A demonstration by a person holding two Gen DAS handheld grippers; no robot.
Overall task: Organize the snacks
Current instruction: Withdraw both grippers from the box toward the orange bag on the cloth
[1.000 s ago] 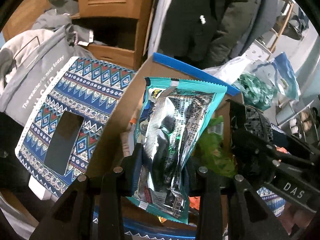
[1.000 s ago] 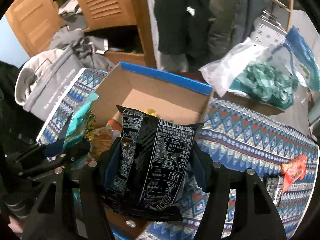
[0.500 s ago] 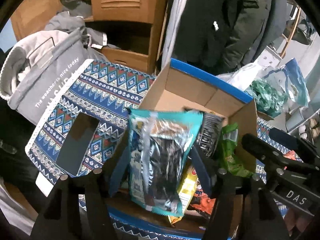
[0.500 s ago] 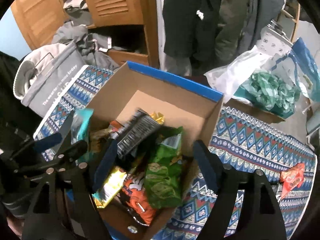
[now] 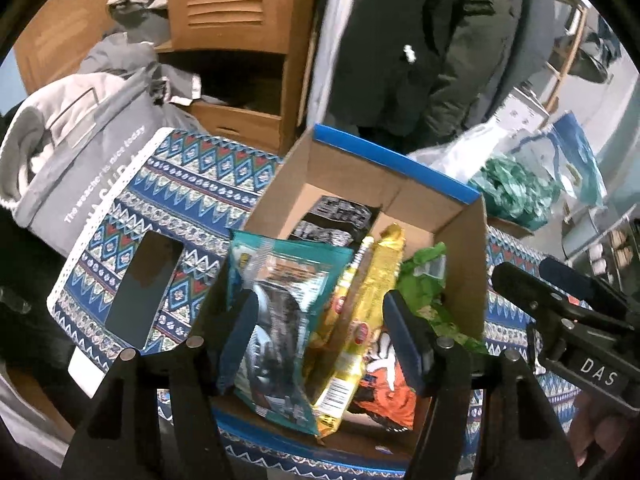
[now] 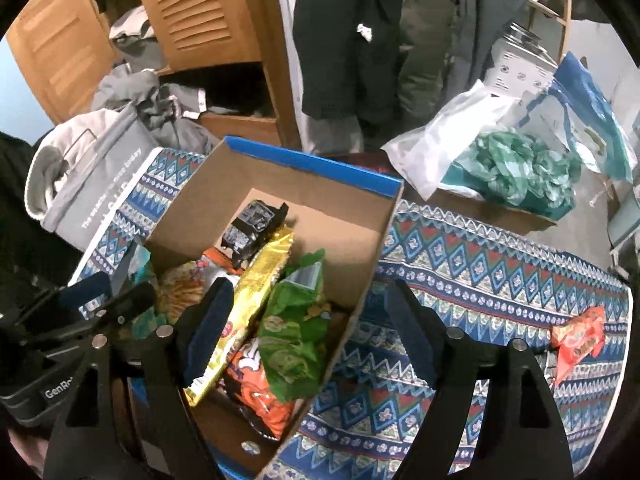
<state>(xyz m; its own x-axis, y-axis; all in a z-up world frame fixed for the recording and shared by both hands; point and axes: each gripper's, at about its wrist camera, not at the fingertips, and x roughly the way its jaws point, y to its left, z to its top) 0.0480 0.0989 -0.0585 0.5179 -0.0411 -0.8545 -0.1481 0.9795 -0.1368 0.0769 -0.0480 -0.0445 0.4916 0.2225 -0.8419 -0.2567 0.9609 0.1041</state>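
Observation:
A cardboard box with a blue rim (image 5: 400, 162) (image 6: 312, 162) stands on the patterned tablecloth and holds several snack bags. In it lie a teal packet (image 5: 280, 312), a yellow packet (image 5: 360, 320) (image 6: 248, 312), a green packet (image 5: 424, 276) (image 6: 292, 340), an orange packet (image 6: 260, 396) and a black packet (image 5: 336, 220) (image 6: 252, 228). My left gripper (image 5: 326, 332) is open above the box's near side, with the teal packet lying loose between its fingers. My right gripper (image 6: 308, 336) is open and empty over the box's right wall. An orange snack (image 6: 580, 340) lies on the cloth at far right.
A dark phone (image 5: 144, 284) lies on the cloth left of the box. A grey bag (image 5: 80, 152) sits at far left. A clear bag of teal material (image 6: 512, 160) sits behind the table. Coats and a wooden cabinet (image 6: 200, 12) stand behind.
The left gripper opened and let the teal packet drop into the box. The right gripper released the black packet into the box. Both grippers drew back and up.

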